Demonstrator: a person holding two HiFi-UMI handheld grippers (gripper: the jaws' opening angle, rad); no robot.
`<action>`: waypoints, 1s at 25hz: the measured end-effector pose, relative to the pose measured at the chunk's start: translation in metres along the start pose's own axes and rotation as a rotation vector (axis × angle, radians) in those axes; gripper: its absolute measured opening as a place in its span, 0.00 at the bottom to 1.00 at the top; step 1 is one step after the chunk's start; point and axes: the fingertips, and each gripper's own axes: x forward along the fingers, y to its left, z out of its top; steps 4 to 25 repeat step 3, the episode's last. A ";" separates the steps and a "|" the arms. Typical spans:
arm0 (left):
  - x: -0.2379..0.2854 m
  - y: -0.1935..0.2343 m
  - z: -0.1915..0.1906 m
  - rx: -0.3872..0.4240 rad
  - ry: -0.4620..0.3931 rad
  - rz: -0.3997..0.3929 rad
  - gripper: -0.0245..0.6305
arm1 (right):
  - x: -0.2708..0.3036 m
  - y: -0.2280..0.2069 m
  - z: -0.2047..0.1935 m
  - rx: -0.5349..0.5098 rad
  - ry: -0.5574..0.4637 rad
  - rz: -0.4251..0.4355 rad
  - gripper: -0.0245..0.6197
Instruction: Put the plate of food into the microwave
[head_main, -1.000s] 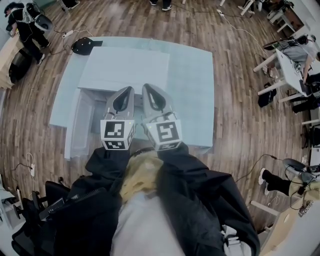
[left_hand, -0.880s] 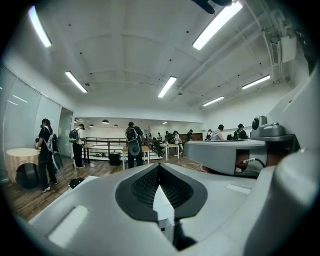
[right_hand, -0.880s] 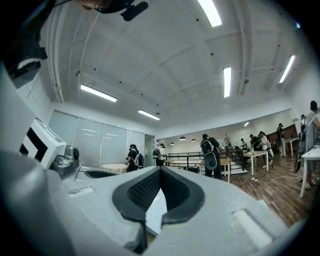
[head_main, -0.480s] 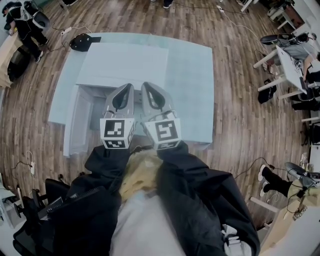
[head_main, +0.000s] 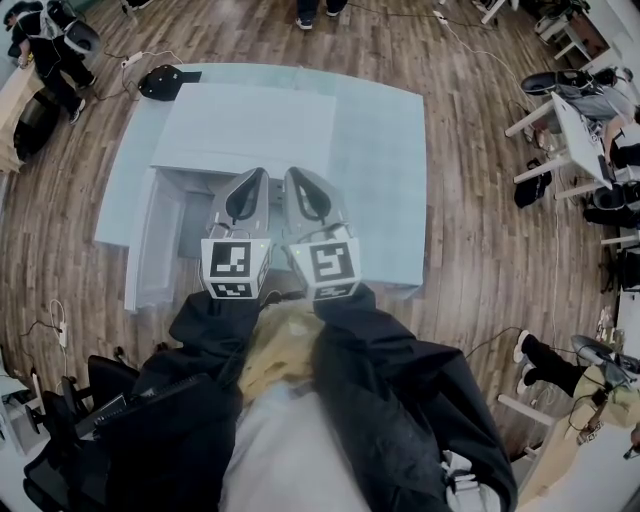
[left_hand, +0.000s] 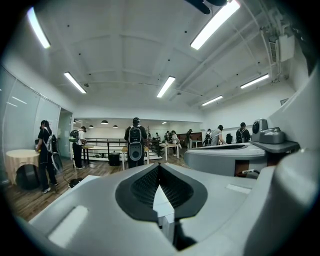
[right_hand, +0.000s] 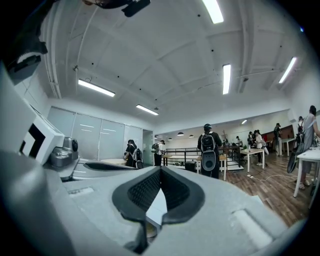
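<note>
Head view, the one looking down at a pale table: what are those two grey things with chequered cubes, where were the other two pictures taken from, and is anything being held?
There is no robot here. A person holds a tool in each hand: the left gripper and the right gripper. The patterned cubes are part of those tools. The head view comes from a camera on the person's head, looking steeply down. The other two pictures come from cameras riding on each tool, looking along its tongs into the room. On the pale blue table stands a white box-shaped appliance, probably the microwave. No plate of food shows in any picture. Both pairs of tongs are closed, with nothing between them.
</note>
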 end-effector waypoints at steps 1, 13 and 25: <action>0.000 0.000 0.000 0.003 -0.002 0.000 0.03 | 0.000 0.000 -0.001 0.001 0.002 -0.002 0.02; 0.001 0.001 0.000 0.007 -0.005 0.000 0.03 | 0.001 -0.001 -0.002 0.002 0.006 -0.006 0.02; 0.001 0.001 0.000 0.007 -0.005 0.000 0.03 | 0.001 -0.001 -0.002 0.002 0.006 -0.006 0.02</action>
